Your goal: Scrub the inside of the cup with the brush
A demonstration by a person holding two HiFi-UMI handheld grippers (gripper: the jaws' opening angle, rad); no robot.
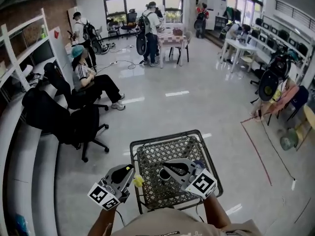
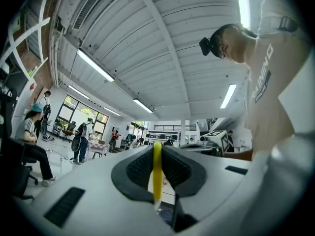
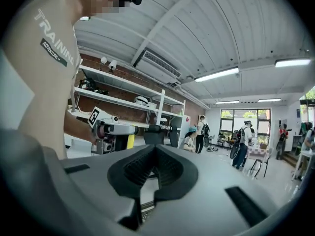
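A small black wire-mesh table (image 1: 170, 137) stands just in front of me. On it sits a cup (image 1: 165, 176), seen from above as a pale ring. My left gripper (image 1: 132, 174) hangs over the table's left edge, shut on the yellow brush (image 1: 139, 182). In the left gripper view the brush's yellow handle (image 2: 157, 173) stands upright between the pads. My right gripper (image 1: 167, 168) is over the table with its tip at the cup. Its jaws are shut (image 3: 154, 154) and nothing shows between them; whether they pinch the cup's rim I cannot tell.
A seated person (image 1: 91, 80) and black office chairs (image 1: 81, 127) are at the left, by white shelving (image 1: 19, 58). Red tape (image 1: 256, 151) runs across the glossy floor at the right. Further people and tables (image 1: 172, 38) are at the back.
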